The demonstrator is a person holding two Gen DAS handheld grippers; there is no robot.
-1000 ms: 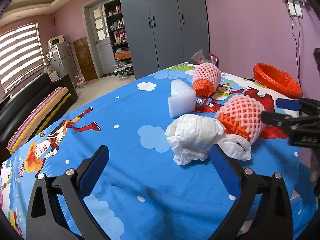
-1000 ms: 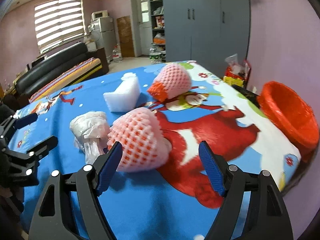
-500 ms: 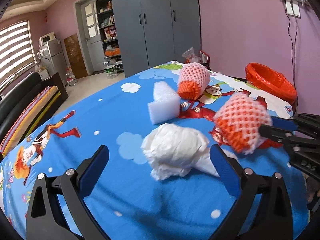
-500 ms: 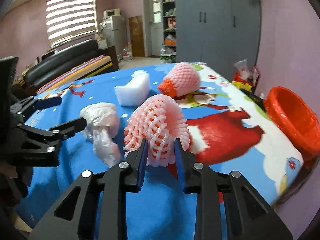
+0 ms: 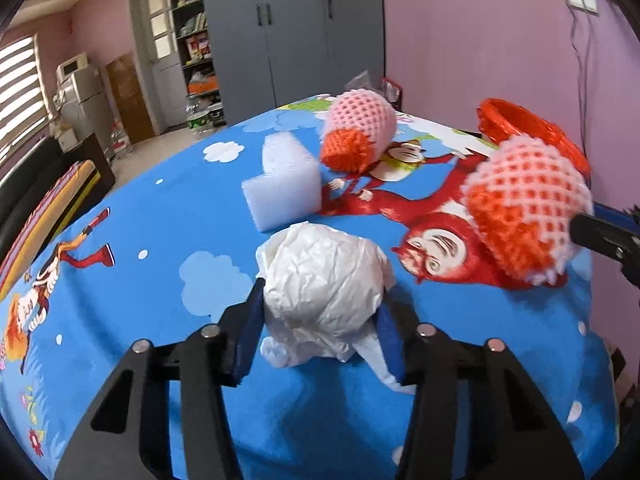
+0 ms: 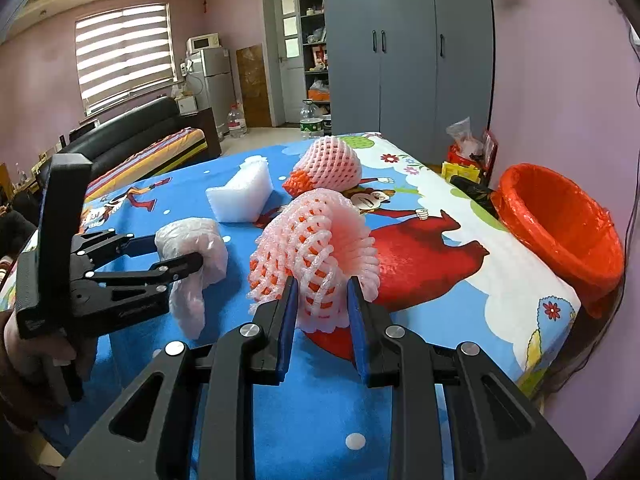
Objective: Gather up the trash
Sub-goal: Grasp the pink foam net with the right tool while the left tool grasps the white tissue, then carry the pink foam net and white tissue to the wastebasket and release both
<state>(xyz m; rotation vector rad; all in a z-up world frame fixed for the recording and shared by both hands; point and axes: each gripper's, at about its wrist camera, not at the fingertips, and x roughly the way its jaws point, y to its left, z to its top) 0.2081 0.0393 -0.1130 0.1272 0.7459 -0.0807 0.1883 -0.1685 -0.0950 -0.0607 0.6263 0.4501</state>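
Left claw (image 5: 320,316) was closing around the crumpled white plastic bag (image 5: 324,280), blue pads against both sides of the wad. Bag sat on the surface (image 5: 180,216), which was covered with a blue cartoon cloth. A loose tail of the bag trailed out under the right finger.

Right claw (image 6: 322,316) was clamped on the near foam fruit net (image 6: 316,248), pink mesh with orange inside, squashed narrow between the pads. The net looked raised off the cloth, though the contact point was hard to see from either wrist view.

Taking the white bag as landmark: white foam block (image 5: 284,188) lay just behind it, close but apart. Second foam fruit net (image 5: 360,136) lay farther behind, beside the block on its right, orange end facing the camera. The held net was to the bag's right, near it, not touching. Orange bin (image 6: 560,232), lined with an orange bag, stood well to the right, past the edge of the cloth by the pink wall.

In the right wrist view a person's hand (image 6: 36,344) gripped the left claw's handle. Grey wardrobe (image 6: 408,52) stood far behind the bag.
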